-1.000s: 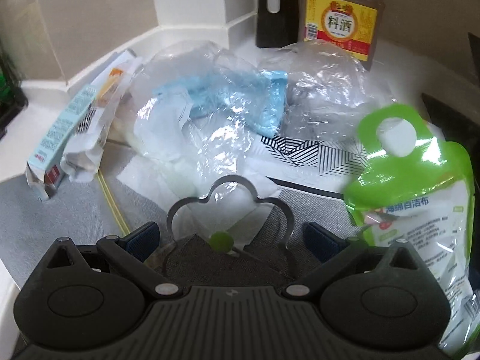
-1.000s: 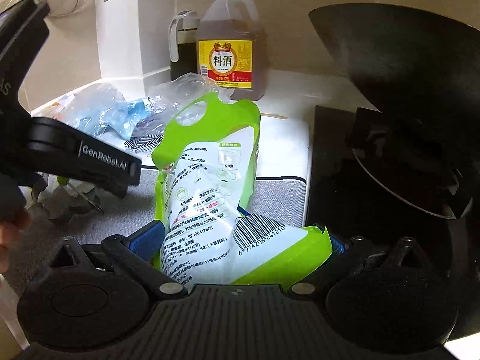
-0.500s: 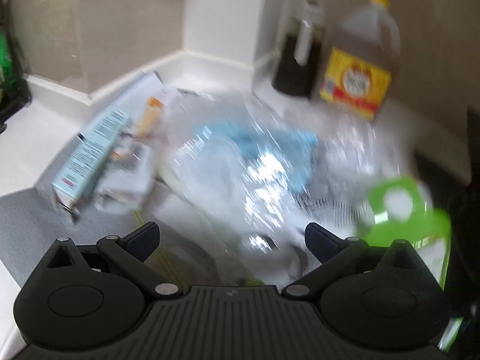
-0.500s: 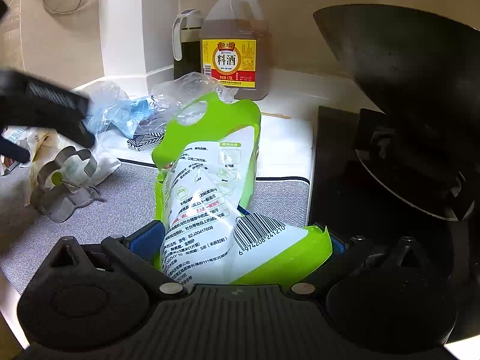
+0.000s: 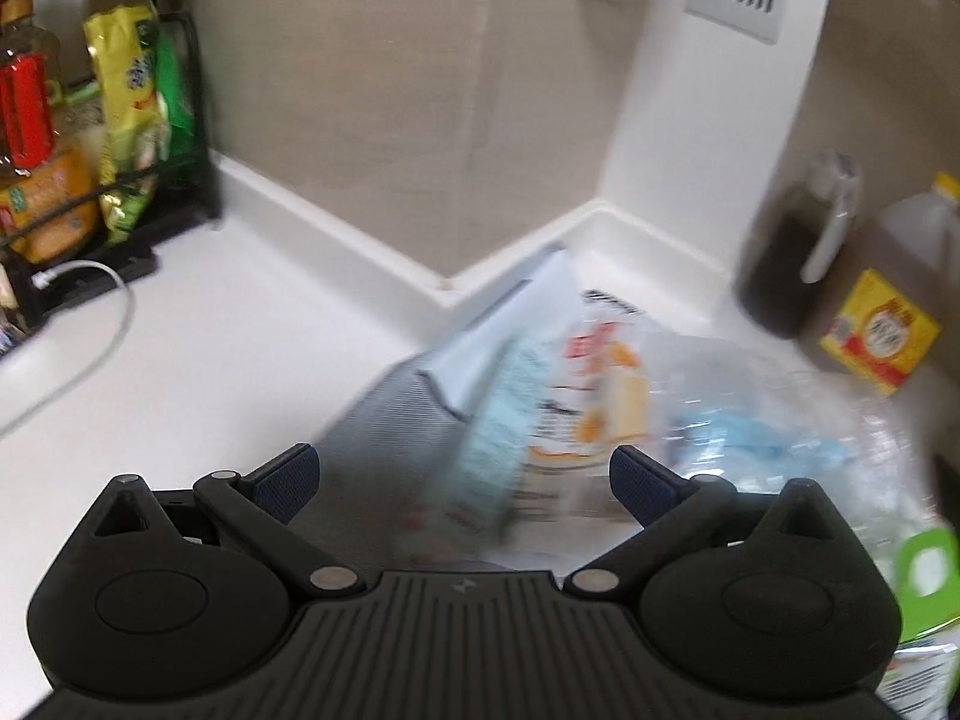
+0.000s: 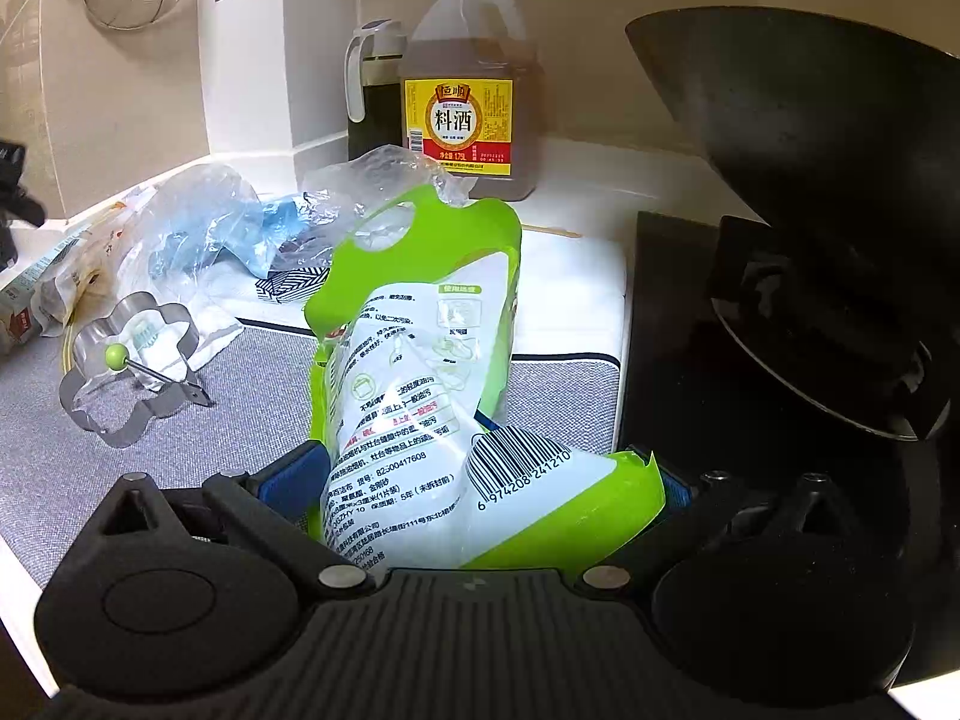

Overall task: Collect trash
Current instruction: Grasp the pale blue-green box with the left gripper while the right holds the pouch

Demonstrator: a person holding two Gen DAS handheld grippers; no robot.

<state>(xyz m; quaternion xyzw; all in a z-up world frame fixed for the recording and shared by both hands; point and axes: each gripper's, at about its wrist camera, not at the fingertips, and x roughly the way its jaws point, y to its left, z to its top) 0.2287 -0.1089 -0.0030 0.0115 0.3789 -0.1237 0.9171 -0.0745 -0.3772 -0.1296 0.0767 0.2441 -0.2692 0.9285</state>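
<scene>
Left wrist view
Left gripper (image 5: 463, 477): its fingers are standing wide apart with nothing between the blue pads; the picture is blurring.
Pale blue carton (image 5: 493, 420): lying crushed just ahead of the fingertips, roughly in the gap between them, not touching either pad as far as the blur allows.
Printed wrapper (image 5: 591, 396): sitting beside the carton, toward the right finger (image 5: 645, 483).
Clear plastic bags (image 5: 780, 420): spreading out beyond the right finger, with something light blue inside.
Grey mat (image 5: 384, 420): showing ahead of the left finger (image 5: 287, 480), under the trash.
Far ahead and right: a dark jug (image 5: 786, 258) and a big bottle with a yellow label (image 5: 888, 324) are standing by the wall.
Far left of the fingers: a black rack (image 5: 120, 192) is holding packets and a bottle; a white cable (image 5: 90, 324) is curling over the white counter (image 5: 180, 360).

Right wrist view
Right gripper (image 6: 474, 480): its fingers are pinching the lower end of the green and white pouch (image 6: 420, 372), which is rising ahead between them.
Metal flower-shaped ring (image 6: 129, 360): resting on the grey mat (image 6: 252, 408) off the left finger, well apart from it, with a green knob.
Clear plastic bags (image 6: 240, 222): piling up beyond the pouch, to the left.
Yellow-labelled bottle (image 6: 471, 102): standing far ahead beside the dark jug (image 6: 375, 90).
Right of the fingers: a black wok (image 6: 810, 150) is tilting over a black hob (image 6: 690, 390).
</scene>
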